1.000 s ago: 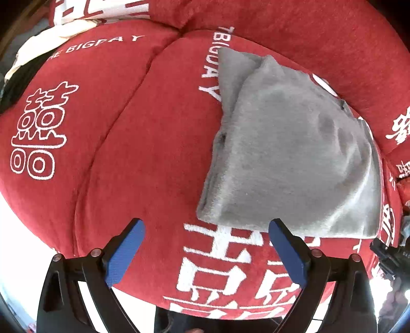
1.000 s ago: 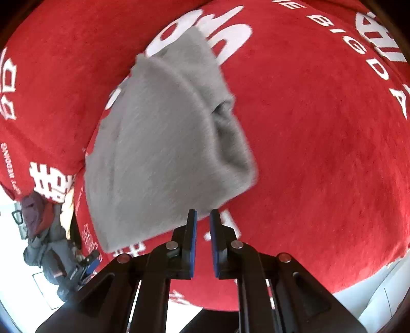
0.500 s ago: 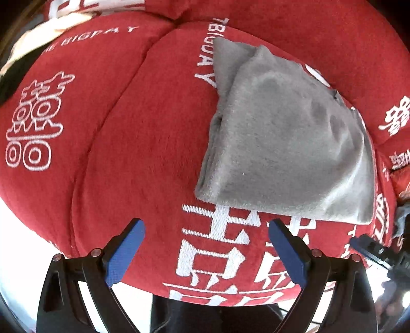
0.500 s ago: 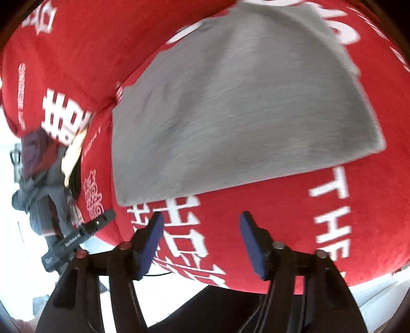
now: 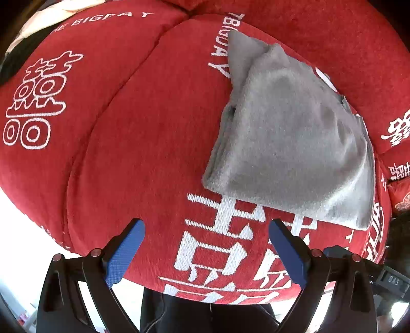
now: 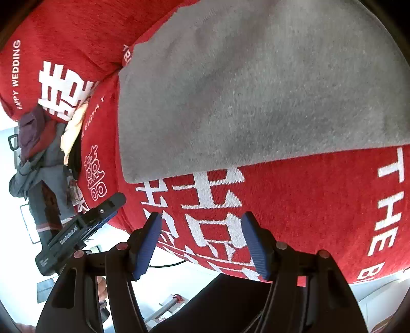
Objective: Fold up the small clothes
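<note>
A folded grey cloth lies flat on a red sofa seat cushion with white lettering. It also fills the top of the right wrist view. My left gripper is open and empty, near the cushion's front edge, short of the cloth's near left corner. My right gripper is open and empty, just in front of the cloth's near edge. The left gripper's body shows at the left of the right wrist view.
The sofa backrest rises behind the cloth. A second seat cushion lies to the left. A pile of clothes sits at the sofa's far end. The cushion's front edge drops to a bright floor.
My right gripper opened from shut and moved in closer to the cloth's near edge. The left gripper drew back slightly and stayed open. The cloth lies still.
</note>
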